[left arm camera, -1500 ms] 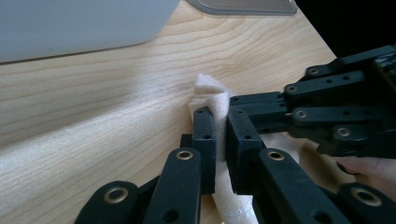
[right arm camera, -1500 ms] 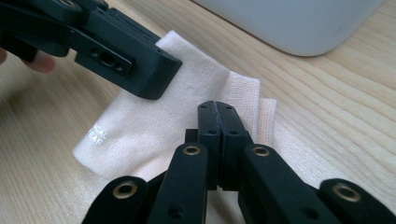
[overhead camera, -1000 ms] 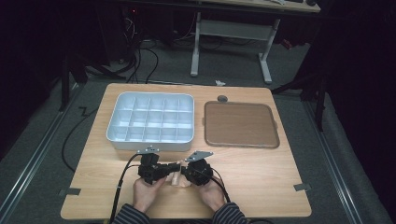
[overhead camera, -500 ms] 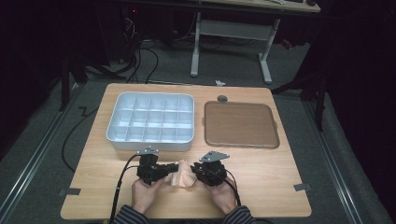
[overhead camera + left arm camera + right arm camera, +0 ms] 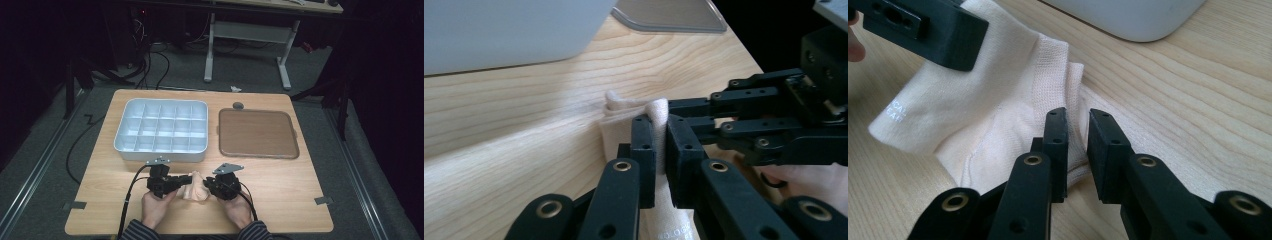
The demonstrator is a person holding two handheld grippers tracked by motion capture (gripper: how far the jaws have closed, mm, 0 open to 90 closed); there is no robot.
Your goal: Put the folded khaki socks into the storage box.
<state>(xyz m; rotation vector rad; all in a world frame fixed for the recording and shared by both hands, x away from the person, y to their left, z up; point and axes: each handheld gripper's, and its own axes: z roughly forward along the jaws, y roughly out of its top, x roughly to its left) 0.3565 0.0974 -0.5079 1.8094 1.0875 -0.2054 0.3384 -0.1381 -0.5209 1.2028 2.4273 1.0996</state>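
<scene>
Your left gripper (image 5: 172,184) sat low, jaws clamped on the cloth (image 5: 194,186). Your right gripper (image 5: 209,186) faced it closely, jaws just closing, narrowly parted. Both hands rested low.

- The light wooden table (image 5: 280,192) occupies the centre of the high view's frame.
- A white plastic tray divided into compartments (image 5: 161,130) lies on the table, at centre-left of the frame.
- A flat brown square board (image 5: 257,133) lies on the table to the right of the tray, near it but apart.
- A small grey round disc (image 5: 238,105) lies just above the board's upper left corner.
- A cream fabric sock (image 5: 194,186) lies on the table at lower centre, below the tray.
- The left gripper (image 5: 176,184) sits at the sock's left edge; the right gripper (image 5: 209,186) sits at its right edge.
- In the left gripper view, a fold of the sock stands between the left gripper's jaws.
</scene>
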